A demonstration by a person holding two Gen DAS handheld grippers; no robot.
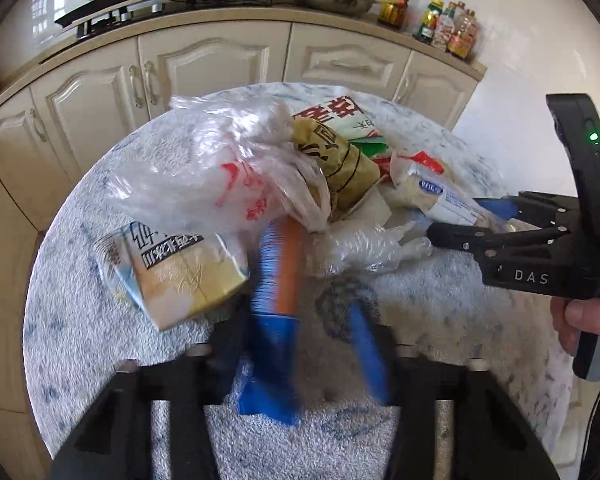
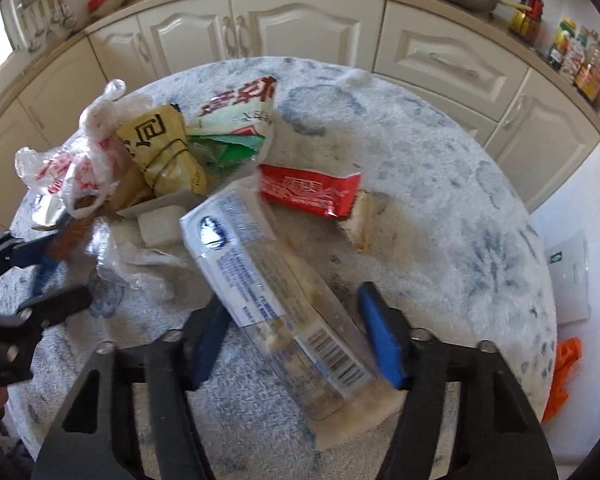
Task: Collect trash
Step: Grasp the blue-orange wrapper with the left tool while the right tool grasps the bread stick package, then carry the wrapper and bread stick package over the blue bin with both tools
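The trash lies piled on the round table [image 2: 440, 168]. The left gripper [image 1: 316, 336] has its fingers clenched, with nothing clearly between them (the picture is blurred). The right gripper [image 2: 296, 328] is grasping the clear cracker wrapper [image 2: 268, 280] beside the red packet [image 2: 308, 190].

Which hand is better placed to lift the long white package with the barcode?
Right. The right gripper has its fingers on both sides of the white package, touching its edges. The left gripper is off by the crumpled clear plastic.
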